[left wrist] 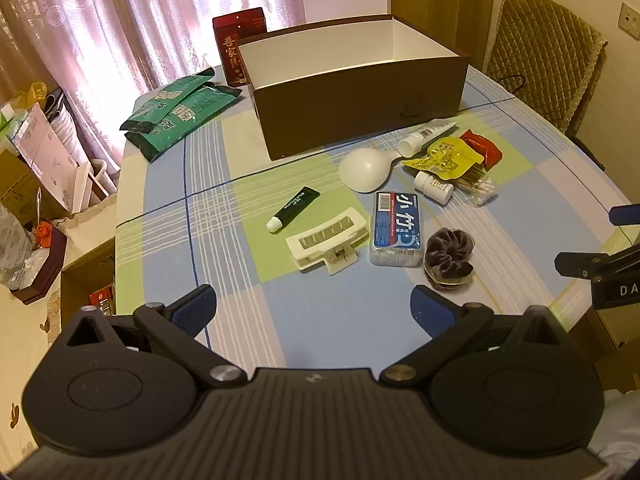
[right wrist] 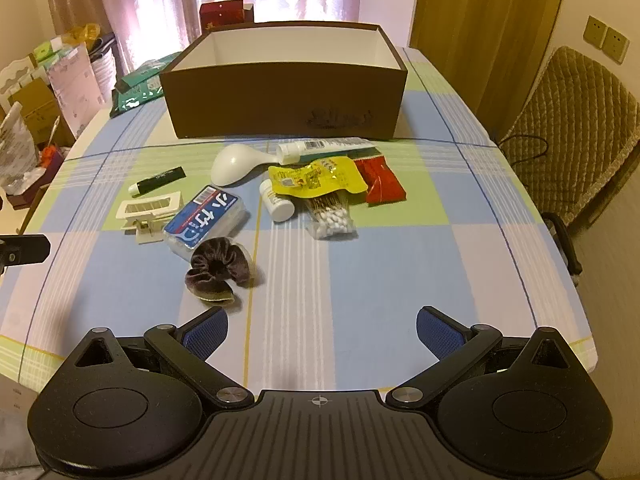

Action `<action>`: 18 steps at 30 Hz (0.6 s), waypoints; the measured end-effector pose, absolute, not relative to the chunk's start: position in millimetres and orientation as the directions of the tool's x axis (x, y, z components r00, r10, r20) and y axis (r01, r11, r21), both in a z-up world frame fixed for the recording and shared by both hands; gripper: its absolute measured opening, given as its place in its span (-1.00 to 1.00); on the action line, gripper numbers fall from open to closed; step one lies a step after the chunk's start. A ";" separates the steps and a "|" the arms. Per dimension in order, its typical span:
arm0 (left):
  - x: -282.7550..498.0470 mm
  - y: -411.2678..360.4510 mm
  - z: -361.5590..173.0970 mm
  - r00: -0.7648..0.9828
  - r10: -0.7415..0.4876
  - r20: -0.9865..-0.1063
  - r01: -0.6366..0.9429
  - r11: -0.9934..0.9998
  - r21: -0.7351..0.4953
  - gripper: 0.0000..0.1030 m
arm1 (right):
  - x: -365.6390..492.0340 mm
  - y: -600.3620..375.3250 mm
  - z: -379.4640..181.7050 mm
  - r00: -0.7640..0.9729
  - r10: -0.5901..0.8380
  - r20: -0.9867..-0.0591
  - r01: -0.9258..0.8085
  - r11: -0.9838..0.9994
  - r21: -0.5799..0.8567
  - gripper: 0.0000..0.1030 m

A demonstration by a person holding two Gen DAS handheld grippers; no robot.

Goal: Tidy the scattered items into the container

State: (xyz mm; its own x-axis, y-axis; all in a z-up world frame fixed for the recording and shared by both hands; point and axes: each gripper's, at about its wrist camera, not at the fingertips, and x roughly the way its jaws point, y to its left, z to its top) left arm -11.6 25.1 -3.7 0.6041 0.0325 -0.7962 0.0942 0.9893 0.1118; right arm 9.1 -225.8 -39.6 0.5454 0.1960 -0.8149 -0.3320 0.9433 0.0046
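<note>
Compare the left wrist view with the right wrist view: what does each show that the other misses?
Left wrist only: the whole of the two green foil packets and the red carton's front. Right wrist only: the full white tube and flat red sachet, unobstructed. Both: the empty brown cardboard box, purple velvet scrunchie, and open, empty tongs.

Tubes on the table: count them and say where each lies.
2. The white tube lies just in front of the box, its cap beside the spoon. The black tube lies left of the spoon, behind the hair clip. Others could hide under the packets.
</note>
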 end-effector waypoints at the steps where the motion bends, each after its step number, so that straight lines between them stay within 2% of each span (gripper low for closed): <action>1: -12.1 25.7 -3.7 0.607 0.029 -0.794 0.096 0.989 0.110 0.98 | 8.2 -225.6 -39.7 0.545 0.196 -0.815 -0.334 0.942 0.004 1.00; 18: -8.9 40.5 -14.3 0.571 -0.008 -0.821 0.118 0.990 0.072 0.98 | 6.2 -214.7 -40.6 0.580 0.164 -0.798 -0.308 0.951 -0.028 1.00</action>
